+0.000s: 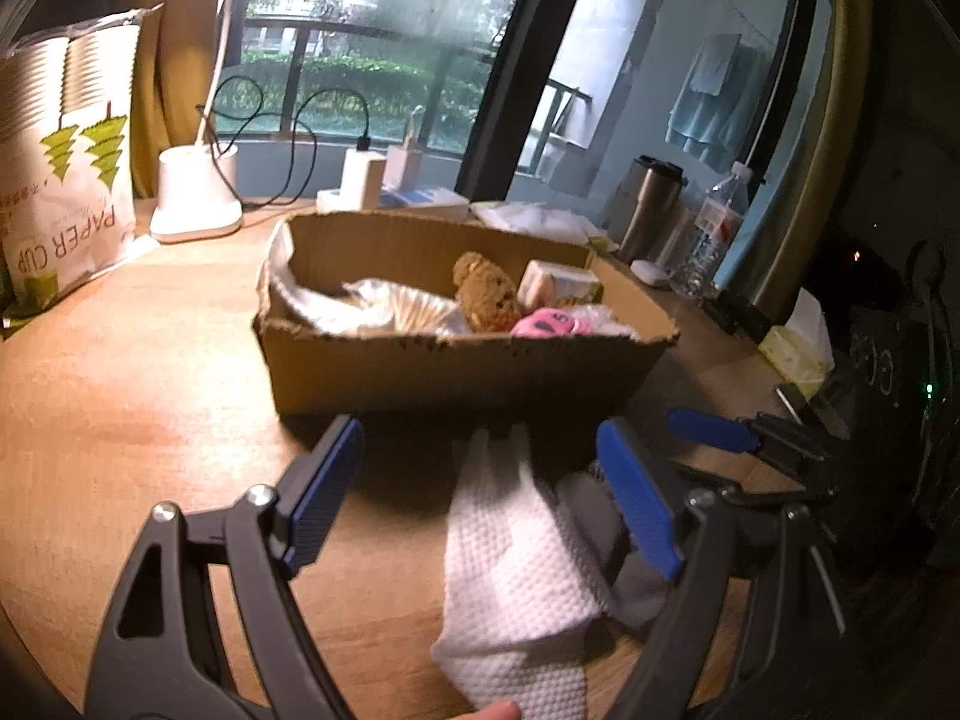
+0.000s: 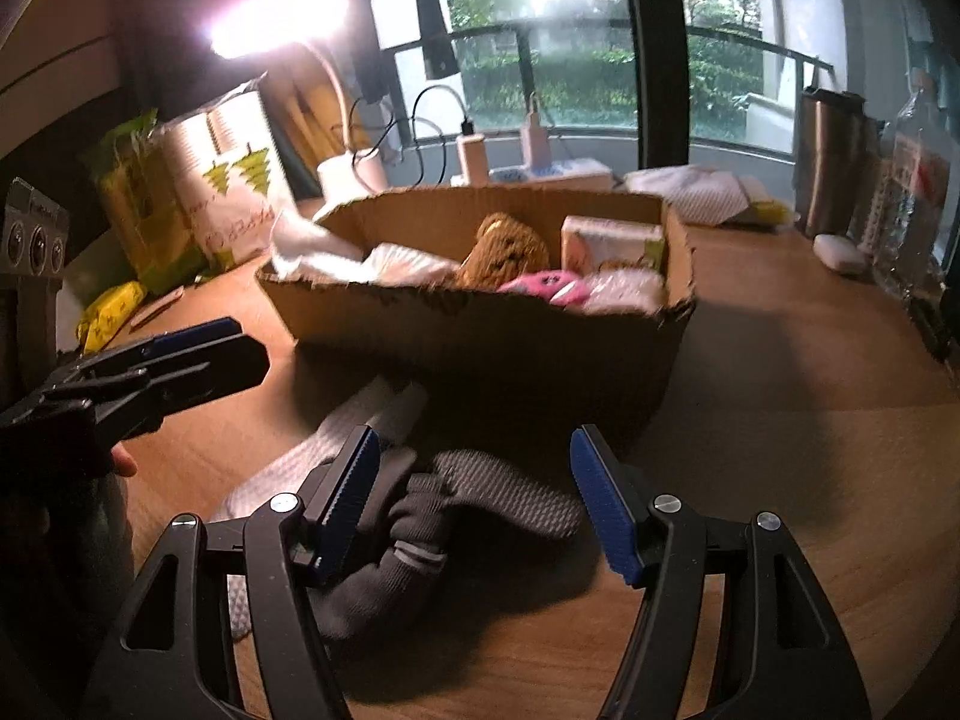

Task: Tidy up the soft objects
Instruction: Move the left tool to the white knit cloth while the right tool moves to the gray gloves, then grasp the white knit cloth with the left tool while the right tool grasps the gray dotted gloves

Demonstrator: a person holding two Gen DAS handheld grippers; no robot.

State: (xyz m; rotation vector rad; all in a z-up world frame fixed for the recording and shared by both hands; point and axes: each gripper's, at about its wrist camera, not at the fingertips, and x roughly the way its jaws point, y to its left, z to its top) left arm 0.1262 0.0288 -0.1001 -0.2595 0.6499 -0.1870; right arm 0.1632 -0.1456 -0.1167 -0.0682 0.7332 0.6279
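**Two soft things are left in front of the box**

The cardboard box [image 1: 456, 360] sits in the middle of the picture on the wooden tabletop [image 1: 150, 396]. It already has soft things in it: a brown teddy bear [image 1: 486, 294], a pink toy [image 1: 543, 323] and some white cloths [image 1: 372, 306]. So a good part of the tidying looks done.

Two soft things lie outside the box, low in the picture and right in front of it. One is a white bumpy cloth [image 1: 516, 576]. The other is a dark gray sock [image 2: 420, 534], which touches the cloth and lies partly on it.

The left hand-held gripper [image 1: 480, 510] has its blue pads spread wide. The white cloth lies between them, but they are not pinching it. The right hand-held gripper [image 2: 480, 504] is spread wide too, and the gray sock lies between its pads. It holds nothing.

I think the step now is picking up. Next, each gripper needs to go down a bit and press its pads together on its soft thing. The sock and cloth touch, so one may drag the other along. Then they go up over the box wall and in.
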